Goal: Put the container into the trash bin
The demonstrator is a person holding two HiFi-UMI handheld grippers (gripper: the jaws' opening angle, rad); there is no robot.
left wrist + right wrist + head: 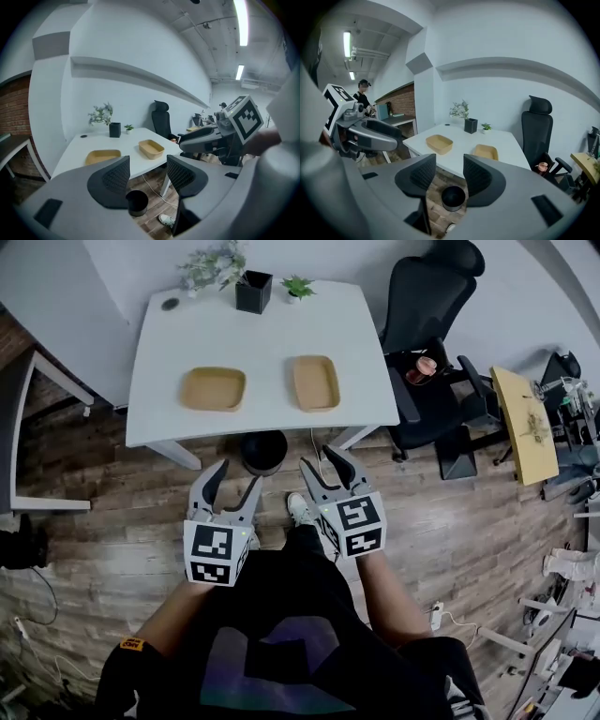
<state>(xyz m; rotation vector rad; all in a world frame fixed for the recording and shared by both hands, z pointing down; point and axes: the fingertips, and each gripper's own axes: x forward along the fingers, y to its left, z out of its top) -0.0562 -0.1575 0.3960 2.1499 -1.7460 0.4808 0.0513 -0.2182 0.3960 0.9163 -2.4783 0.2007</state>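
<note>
Tabletop (272,338) — container (315,382) well beyond right tool (318,457)

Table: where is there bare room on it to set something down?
The table is bare at its left end beside the left container, in the gap between it and the right container, and at the right end toward the chair. The far edge is crowded: plants and a black pot.

Two tan containers (214,388) (314,382), one black trash bin (263,451), two grippers (239,476) (328,458).
</note>
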